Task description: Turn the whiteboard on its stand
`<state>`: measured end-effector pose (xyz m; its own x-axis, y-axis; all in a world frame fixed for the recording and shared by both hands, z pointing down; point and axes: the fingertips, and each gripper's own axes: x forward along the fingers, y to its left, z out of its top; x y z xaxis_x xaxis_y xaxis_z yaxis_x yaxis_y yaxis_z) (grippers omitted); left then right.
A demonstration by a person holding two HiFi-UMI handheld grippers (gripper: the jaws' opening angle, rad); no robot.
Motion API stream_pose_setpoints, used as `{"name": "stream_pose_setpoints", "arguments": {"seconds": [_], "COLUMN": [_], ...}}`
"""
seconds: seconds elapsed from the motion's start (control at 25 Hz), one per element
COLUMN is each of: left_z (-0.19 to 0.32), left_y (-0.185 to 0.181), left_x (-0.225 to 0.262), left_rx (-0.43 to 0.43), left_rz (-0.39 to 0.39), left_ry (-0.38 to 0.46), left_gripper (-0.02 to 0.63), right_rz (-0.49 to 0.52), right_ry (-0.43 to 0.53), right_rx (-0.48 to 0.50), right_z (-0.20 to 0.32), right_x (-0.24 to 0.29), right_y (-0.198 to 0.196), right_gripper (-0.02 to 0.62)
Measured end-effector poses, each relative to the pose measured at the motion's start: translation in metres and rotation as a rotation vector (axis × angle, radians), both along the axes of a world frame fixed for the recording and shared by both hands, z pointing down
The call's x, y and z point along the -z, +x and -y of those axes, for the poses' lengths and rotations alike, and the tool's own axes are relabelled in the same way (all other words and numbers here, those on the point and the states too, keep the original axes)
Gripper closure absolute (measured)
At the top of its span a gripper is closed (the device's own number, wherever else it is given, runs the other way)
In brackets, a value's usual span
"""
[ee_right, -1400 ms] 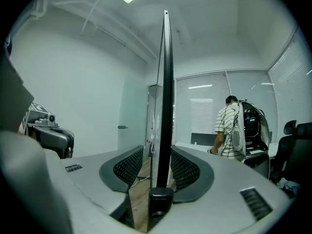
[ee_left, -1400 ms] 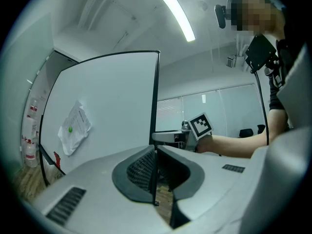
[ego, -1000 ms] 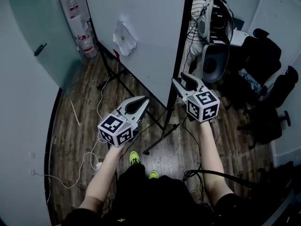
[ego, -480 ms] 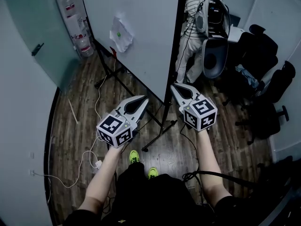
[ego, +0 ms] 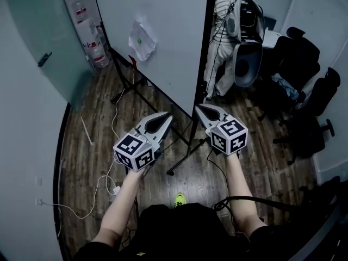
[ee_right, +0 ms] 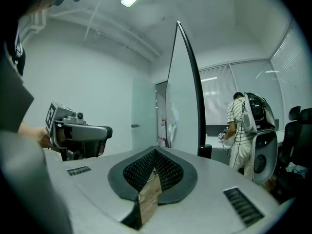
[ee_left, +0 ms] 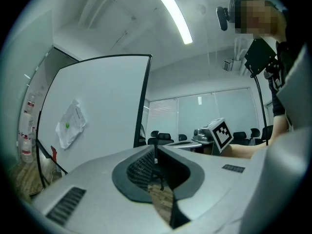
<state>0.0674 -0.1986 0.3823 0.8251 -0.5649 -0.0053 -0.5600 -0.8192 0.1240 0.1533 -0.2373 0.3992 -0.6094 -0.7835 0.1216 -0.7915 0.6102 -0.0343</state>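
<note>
Two pairs of jaws are clenched with nothing in them: the left gripper shows its ribbed pads meeting at the tips over bare floor, and the right gripper is pinched together the same way. Holding them closed looks deliberate, since a tall panel is more readily nudged by blunt closed tips than pinched. Both are held level, side by side and short of the whiteboard, touching no part of it. The board stands upright just ahead. Its white face is towards the left gripper and its black-framed near edge is almost in line with the right one, which seems the handier place to push or pull it round. Below, the black stand spreads its legs across the wood floor, which would let the panel swing above it. A crumpled sheet is pinned to the face by a green magnet, but its print is too small to read. The marker cubes carry only black-and-white squares, no words. Water bottles by the wall have reddish labels, illegible here. Beyond the board a person in a striped shirt stands near dark office chairs.
</note>
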Motion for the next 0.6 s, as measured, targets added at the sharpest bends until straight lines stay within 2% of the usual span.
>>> {"name": "stream_pose_setpoints", "arguments": {"seconds": [0.6], "left_z": [-0.059], "left_y": [-0.033], "left_x": [0.028], "left_rx": [-0.038], "left_rz": [-0.024], "left_ry": [0.049], "left_gripper": [0.574], "right_rz": [0.004], "right_ry": [-0.005], "right_rx": [-0.038], "right_z": [-0.057], "right_x": [0.012], "right_y": [-0.028], "right_gripper": [0.568]}}
